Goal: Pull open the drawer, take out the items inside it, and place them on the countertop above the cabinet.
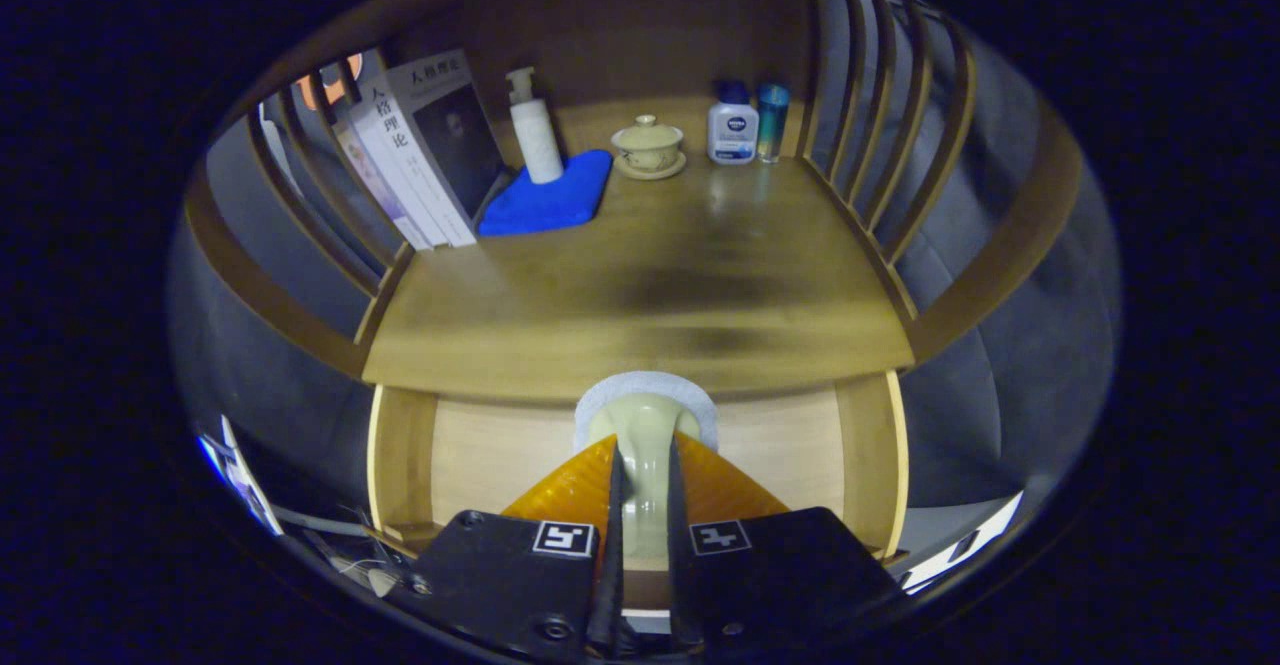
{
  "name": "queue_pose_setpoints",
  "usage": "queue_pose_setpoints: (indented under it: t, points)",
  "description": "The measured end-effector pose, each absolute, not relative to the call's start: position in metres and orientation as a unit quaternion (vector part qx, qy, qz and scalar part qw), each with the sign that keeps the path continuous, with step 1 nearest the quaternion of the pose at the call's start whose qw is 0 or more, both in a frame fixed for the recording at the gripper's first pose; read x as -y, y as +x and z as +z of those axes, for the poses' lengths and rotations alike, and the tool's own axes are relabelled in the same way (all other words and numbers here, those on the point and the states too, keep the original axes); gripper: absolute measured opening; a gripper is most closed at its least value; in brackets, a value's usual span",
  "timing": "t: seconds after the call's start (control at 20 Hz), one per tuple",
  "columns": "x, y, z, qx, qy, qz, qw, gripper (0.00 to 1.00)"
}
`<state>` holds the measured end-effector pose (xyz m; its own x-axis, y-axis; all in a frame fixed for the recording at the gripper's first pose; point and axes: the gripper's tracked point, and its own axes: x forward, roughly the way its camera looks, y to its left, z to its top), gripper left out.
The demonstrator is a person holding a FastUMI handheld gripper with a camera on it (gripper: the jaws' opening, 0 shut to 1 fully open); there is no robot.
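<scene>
The drawer (pixel 480 455) stands pulled open under the wooden countertop (pixel 640 285), its pale wood floor showing on both sides of my fingers. My gripper (pixel 643 470) is shut on a pale cream ceramic piece (pixel 643 425), which rises between the fingers and ends in a rounded top just before the countertop's front edge. Around that top shows a light grey pad (pixel 695 400); whether it lies in the drawer or clings to the piece I cannot tell. The lower part of the piece is hidden by the fingers.
At the back of the countertop stand leaning books (pixel 420 145), a white pump bottle (pixel 535 130) on a blue cloth (pixel 550 200), a lidded tea bowl on a saucer (pixel 648 148), a white bottle with a blue cap (pixel 732 127) and a blue tumbler (pixel 771 120). Slatted wooden rails (pixel 880 135) flank both sides.
</scene>
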<state>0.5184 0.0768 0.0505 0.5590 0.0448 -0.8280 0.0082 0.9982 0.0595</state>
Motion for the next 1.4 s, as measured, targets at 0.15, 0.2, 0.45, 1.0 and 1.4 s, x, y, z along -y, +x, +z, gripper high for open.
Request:
queue_pose_setpoints:
  t: [0.15, 0.2, 0.45, 1.0, 1.4]
  points:
    - [-0.077, 0.55, 0.057, -0.469, 0.023, -0.001, 0.883, 0.22]
    - [-0.079, 0.56, 0.058, -0.473, 0.026, -0.005, 0.88, 0.22]
    - [-0.087, 0.608, 0.064, -0.481, 0.015, -0.009, 0.877, 0.22]
    - [-0.085, 0.655, 0.026, -0.519, 0.012, -0.025, 0.854, 0.27]
    - [-0.078, 0.658, 0.034, -0.487, -0.001, -0.01, 0.874, 0.48]
